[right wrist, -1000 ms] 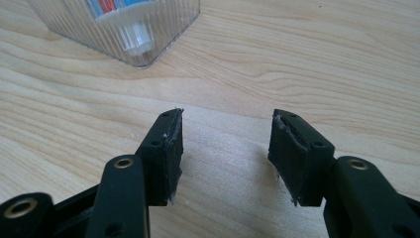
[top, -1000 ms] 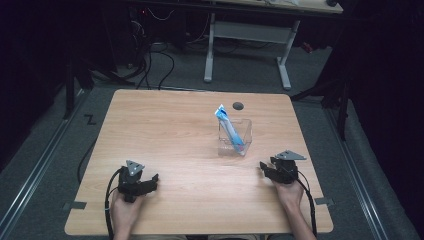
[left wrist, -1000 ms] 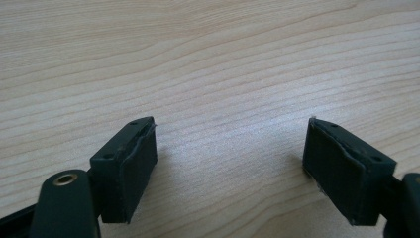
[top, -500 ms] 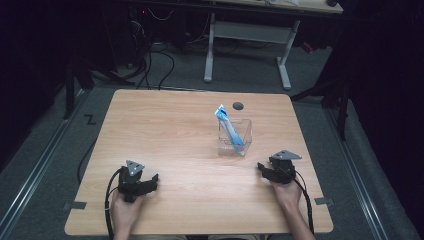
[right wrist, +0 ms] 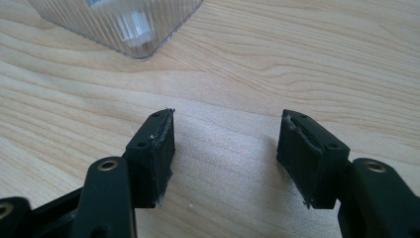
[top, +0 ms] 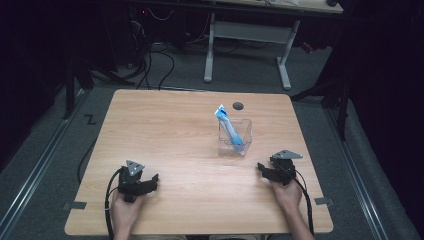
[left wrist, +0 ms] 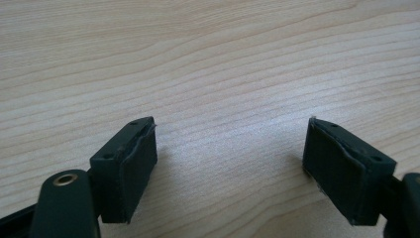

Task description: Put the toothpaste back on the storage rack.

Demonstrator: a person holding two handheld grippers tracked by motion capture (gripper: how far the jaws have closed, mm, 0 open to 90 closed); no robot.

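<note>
High view: a clear square plastic cup (top: 235, 138) stands right of centre on the pale wooden table (top: 170, 130); a blue-and-white tube-shaped packet (top: 228, 128) leans inside it, top poking above the rim; the left gripper (top: 152, 180) rests near the front left, well apart from the cup; the right gripper (top: 261, 168) lies near the cup's front right corner.

Left gripper view: left gripper (left wrist: 230, 166) jaws wide apart over bare wood; nothing between them.

Right gripper view: right gripper (right wrist: 225, 153) jaws spread, empty; the cup's ribbed base (right wrist: 119, 22) just ahead.

Handling: cup probably light, stiff, slippery and easily tipped; the packet likely soft; best pinched at its exposed top.
</note>
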